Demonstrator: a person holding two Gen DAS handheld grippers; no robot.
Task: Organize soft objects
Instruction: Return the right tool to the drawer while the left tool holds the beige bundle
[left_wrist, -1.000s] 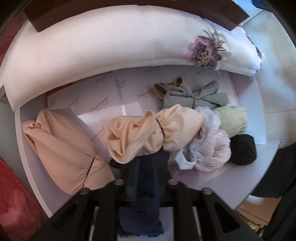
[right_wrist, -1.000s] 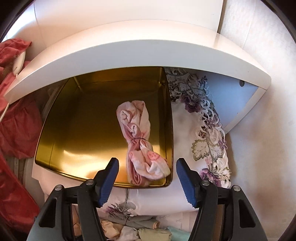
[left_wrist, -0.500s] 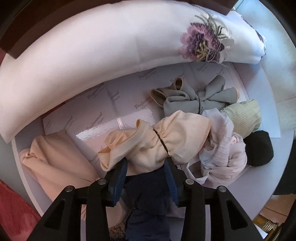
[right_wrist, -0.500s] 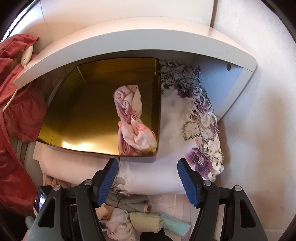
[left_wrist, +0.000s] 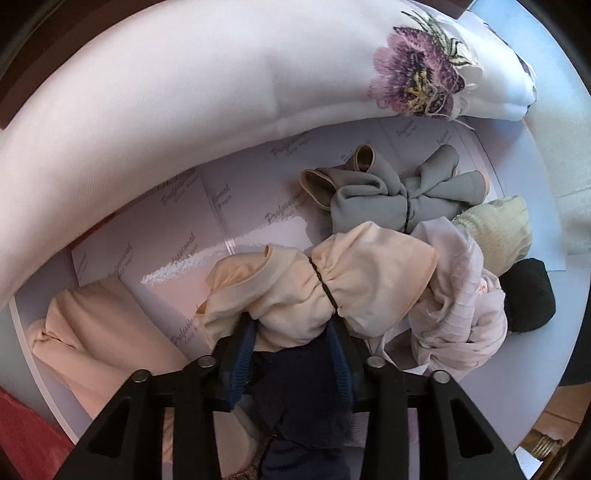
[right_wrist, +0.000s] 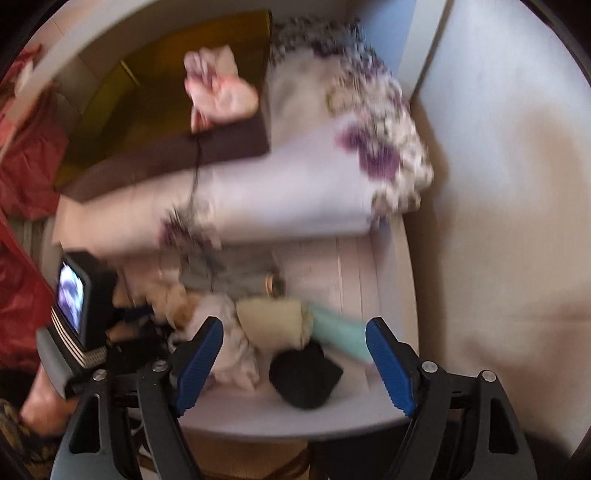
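Note:
Several tied cloth bundles lie in a heap on a glossy printed sheet (left_wrist: 240, 206): a cream bundle (left_wrist: 351, 280), a grey one (left_wrist: 388, 199), a pale pink one (left_wrist: 461, 314), a pale green one (left_wrist: 495, 236) and a black one (left_wrist: 528, 295). My left gripper (left_wrist: 291, 332) points down at the cream bundle's near edge. Its jaws are closing, with that edge and a navy cloth (left_wrist: 295, 398) between the pads. In the blurred right wrist view my right gripper (right_wrist: 293, 325) hangs over the pale green bundle (right_wrist: 273, 321) and black bundle (right_wrist: 306, 376). Its jaws are opening and hold nothing.
A folded white cloth with purple embroidery (left_wrist: 184, 92) borders the heap at the back. A gold tin (right_wrist: 159, 92) beyond it holds a pink bundle (right_wrist: 218, 92). A peach cloth (left_wrist: 92, 332) lies at the left, a mint cloth (right_wrist: 340, 336) at the right. Red fabric (right_wrist: 26, 166) hangs on the left.
My left gripper let go of the navy cloth, opened and sank onto the cream bundle. The right gripper swung from over the gold tin toward the heap, and its jaws widened.

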